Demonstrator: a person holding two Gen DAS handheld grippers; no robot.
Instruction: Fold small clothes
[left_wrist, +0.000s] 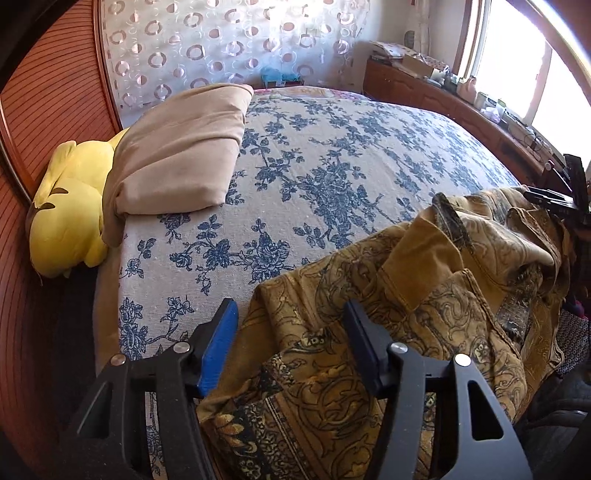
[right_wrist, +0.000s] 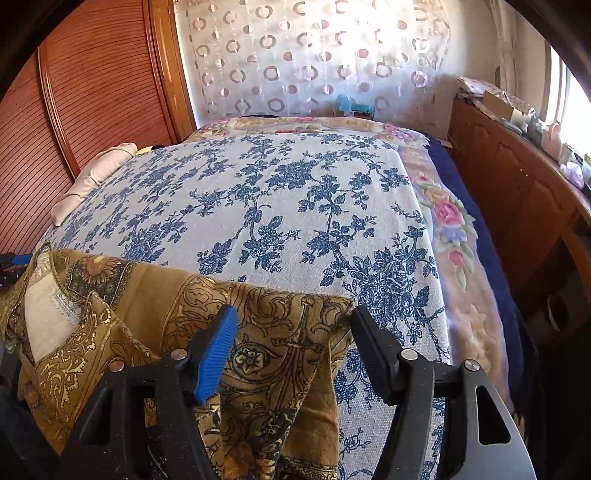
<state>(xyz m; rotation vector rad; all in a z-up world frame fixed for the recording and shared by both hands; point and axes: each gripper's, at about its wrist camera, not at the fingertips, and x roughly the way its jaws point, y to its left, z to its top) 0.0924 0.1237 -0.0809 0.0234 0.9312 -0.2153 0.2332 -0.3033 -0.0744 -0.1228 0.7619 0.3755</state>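
Apparently mustard-gold paisley-print garment (left_wrist: 388, 295) lay rumpled on near edge of blue-floral bedspread (left_wrist: 295, 155); long axis ran left-right; left gripper (left_wrist: 291, 325) spread over its left end; right gripper (right_wrist: 293, 332) spread over right edge; neither pinched cloth.

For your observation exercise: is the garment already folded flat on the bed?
No, the gold patterned garment lies crumpled on the bedspread.

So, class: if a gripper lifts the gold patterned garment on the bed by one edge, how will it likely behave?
Probably floppy: the garment already lies in loose folds and drapes over the bed edge. Likely light, since the cloth looks thin. It may drag rather than slide, as the bedspread looks coarsely woven.
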